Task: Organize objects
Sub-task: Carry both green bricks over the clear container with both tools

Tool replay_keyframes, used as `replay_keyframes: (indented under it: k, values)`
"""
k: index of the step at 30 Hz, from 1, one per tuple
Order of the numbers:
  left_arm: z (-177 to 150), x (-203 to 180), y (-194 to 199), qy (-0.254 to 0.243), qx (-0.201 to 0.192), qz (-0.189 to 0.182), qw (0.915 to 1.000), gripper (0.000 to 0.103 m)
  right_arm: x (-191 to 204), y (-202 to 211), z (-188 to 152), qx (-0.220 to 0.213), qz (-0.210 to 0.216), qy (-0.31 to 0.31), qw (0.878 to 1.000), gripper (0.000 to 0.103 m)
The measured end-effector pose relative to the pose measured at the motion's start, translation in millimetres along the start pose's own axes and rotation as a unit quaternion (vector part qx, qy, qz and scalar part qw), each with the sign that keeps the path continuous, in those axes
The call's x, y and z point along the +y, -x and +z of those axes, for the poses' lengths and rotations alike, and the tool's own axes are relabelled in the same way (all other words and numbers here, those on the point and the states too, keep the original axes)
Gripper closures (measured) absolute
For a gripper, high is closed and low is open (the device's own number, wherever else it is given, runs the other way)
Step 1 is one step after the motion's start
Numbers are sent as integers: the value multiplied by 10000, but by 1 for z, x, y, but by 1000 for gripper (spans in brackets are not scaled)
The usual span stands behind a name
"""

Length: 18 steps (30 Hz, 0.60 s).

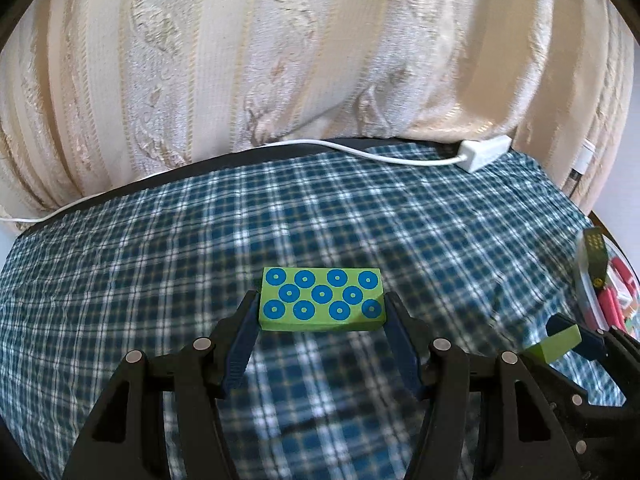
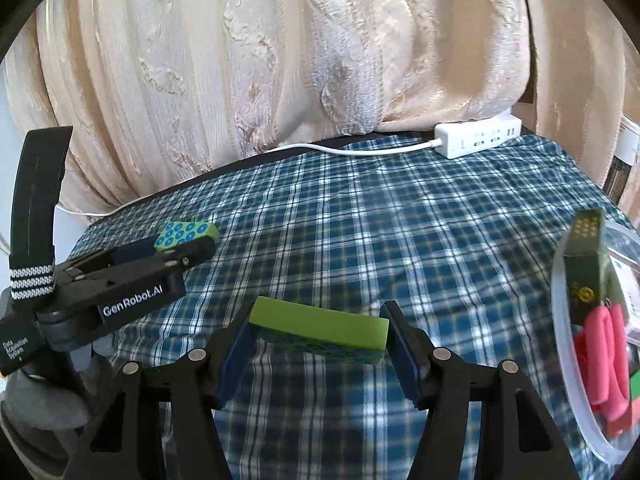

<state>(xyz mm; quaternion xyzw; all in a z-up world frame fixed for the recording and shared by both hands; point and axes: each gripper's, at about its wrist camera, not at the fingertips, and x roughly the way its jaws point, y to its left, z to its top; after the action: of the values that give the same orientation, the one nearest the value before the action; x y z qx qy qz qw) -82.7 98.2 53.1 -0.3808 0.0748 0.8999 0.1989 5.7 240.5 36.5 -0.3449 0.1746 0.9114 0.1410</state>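
1. Left gripper (image 1: 322,308): jaws clamped on the short ends of a green block with blue dots (image 1: 321,299), dotted face up, lifted clear of the checked cloth (image 1: 200,240).
2. Right gripper (image 2: 318,330): jaws gripping a second green block (image 2: 320,326), plain face up, also off the cloth.
3. Right of the right jaws: clear container (image 2: 568,344) holding pink pieces (image 2: 604,364) and a dark box (image 2: 586,264).
4. Beyond both jaws: white power strip (image 2: 478,138) against the cream curtain (image 2: 280,60).

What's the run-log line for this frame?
left claw: shut on dotted green block | right claw: shut on green block | both above checked cloth | clear bin: right
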Motion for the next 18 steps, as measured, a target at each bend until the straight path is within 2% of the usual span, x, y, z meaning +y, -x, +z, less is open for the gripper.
replay_keyframes:
  k: [18]
  values:
    - [-24,-63,26,-336,103,-382,9986,41,-47,51,-18,-331,-185,-366,9986,38]
